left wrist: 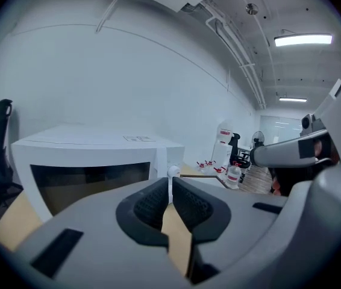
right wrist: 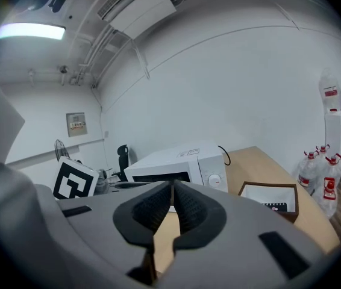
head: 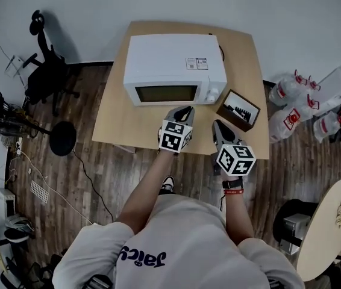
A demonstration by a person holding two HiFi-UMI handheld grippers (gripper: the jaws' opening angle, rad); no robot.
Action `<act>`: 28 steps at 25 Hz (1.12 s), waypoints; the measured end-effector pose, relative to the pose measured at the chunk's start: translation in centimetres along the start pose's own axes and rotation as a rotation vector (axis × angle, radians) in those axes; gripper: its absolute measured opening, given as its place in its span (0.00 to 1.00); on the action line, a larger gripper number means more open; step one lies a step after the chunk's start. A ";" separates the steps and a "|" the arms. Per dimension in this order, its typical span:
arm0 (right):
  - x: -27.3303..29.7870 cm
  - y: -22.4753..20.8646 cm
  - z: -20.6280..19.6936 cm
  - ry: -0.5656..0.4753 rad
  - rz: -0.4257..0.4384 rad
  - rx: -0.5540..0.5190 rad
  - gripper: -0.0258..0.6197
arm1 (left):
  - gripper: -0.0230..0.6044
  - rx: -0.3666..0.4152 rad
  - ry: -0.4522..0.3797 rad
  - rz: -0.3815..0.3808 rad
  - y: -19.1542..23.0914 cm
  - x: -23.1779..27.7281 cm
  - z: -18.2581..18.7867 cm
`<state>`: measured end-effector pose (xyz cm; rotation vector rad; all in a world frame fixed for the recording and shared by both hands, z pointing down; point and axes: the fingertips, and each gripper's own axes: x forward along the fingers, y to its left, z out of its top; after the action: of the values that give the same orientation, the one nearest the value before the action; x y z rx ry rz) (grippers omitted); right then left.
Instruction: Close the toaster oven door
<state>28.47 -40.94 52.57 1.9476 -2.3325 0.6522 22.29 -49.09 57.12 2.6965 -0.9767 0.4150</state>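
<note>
A pale wooden bench (head: 113, 125) stands against a white wall. It carries the white toaster oven (head: 173, 56) toward its far edge, with the front turned to the person working at it. The oven's dark glass door (head: 165, 93) appears to lie flush with the cabinet, upright and closed, so the task looks finished rather than pending. To the left on the plank floor is a black office chair (head: 47, 71), and large water bottles (head: 291, 92) lie clustered on the floor to the right, both well clear of the work.

Just right of the oven, a small wooden box (head: 238, 109) with a pale lining sits angled on the bench, apart from the appliance and out of the door's swing.

The person holds both arms forward over the bench's near half. The left tool (head: 184, 109) points at the door's right end, near it but not touching. The right tool (head: 218, 125) hangs beside it, nearer the box. Each has its ribbed pads drawn together with nothing between them, which fits a pushing job and not a grasp. The two control knobs (head: 214, 93) beside the door look untouched.
</note>
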 end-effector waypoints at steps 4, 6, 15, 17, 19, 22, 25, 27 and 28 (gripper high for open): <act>-2.8 0.9 -0.9 -0.009 0.010 -0.021 0.07 | 0.09 -0.015 -0.013 0.061 -0.8 -4.9 -1.4; -4.2 1.3 -1.6 -0.011 0.011 -0.033 0.07 | 0.08 -0.028 -0.019 0.084 -1.3 -7.4 -2.3; -11.2 3.4 -4.4 -0.031 0.038 -0.063 0.06 | 0.07 -0.042 -0.113 0.226 -5.2 -18.1 -4.2; -12.5 3.6 -4.9 -0.046 0.036 -0.073 0.06 | 0.07 -0.043 -0.148 0.259 -6.2 -20.0 -4.3; -13.9 3.7 -5.3 -0.062 0.030 -0.087 0.06 | 0.07 -0.047 -0.171 0.280 -7.3 -21.7 -4.5; -15.6 3.7 -5.6 -0.086 0.019 -0.113 0.06 | 0.07 -0.028 -0.191 0.303 -8.7 -23.5 -4.6; -17.0 3.8 -5.9 -0.103 0.008 -0.133 0.06 | 0.07 -0.014 -0.203 0.318 -9.7 -24.8 -4.4; -17.8 3.7 -6.0 -0.110 0.004 -0.128 0.06 | 0.07 -0.008 -0.208 0.322 -10.4 -25.4 -4.3; -18.1 3.7 -6.1 -0.113 0.002 -0.123 0.06 | 0.07 -0.005 -0.211 0.321 -10.7 -25.6 -4.2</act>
<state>27.42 -21.47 51.86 1.9770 -2.3763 0.3977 9.67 -24.79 50.79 2.6209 -1.4762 0.1858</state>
